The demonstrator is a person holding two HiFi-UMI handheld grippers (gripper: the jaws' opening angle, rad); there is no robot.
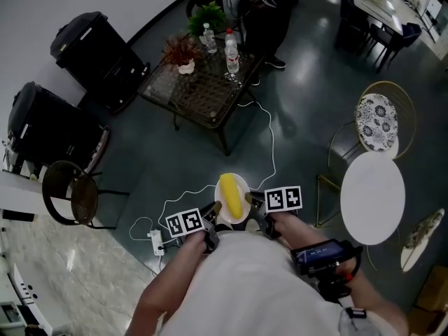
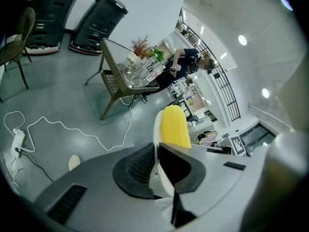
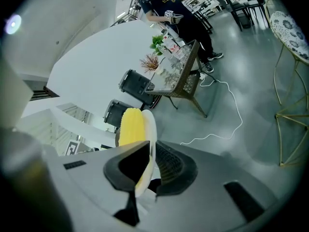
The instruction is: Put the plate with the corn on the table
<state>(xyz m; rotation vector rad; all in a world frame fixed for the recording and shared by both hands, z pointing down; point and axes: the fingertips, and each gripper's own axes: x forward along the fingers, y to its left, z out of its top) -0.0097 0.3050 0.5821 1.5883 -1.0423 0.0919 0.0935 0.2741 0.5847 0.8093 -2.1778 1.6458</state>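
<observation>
A white plate [image 1: 240, 187] with a yellow corn cob [image 1: 232, 195] lying on it is held in the air in front of me, above the dark floor. My left gripper [image 1: 215, 215] is shut on the plate's left rim [image 2: 157, 129], the corn [image 2: 175, 127] just beyond its jaws. My right gripper [image 1: 253, 207] is shut on the right rim [image 3: 150, 129], the corn [image 3: 131, 126] beside it. A dark glass-topped wicker table [image 1: 203, 82] stands a few steps ahead. A round white table [image 1: 372, 197] is to my right.
Bottles [image 1: 232, 53] and potted plants [image 1: 180, 51] crowd the wicker table's far side. A white cable [image 1: 266, 128] and power strip [image 1: 155, 242] lie on the floor. Black cases [image 1: 94, 51] and a chair [image 1: 73, 194] are left; gold chairs [image 1: 378, 121] are right. A person [image 1: 262, 5] stands behind the table.
</observation>
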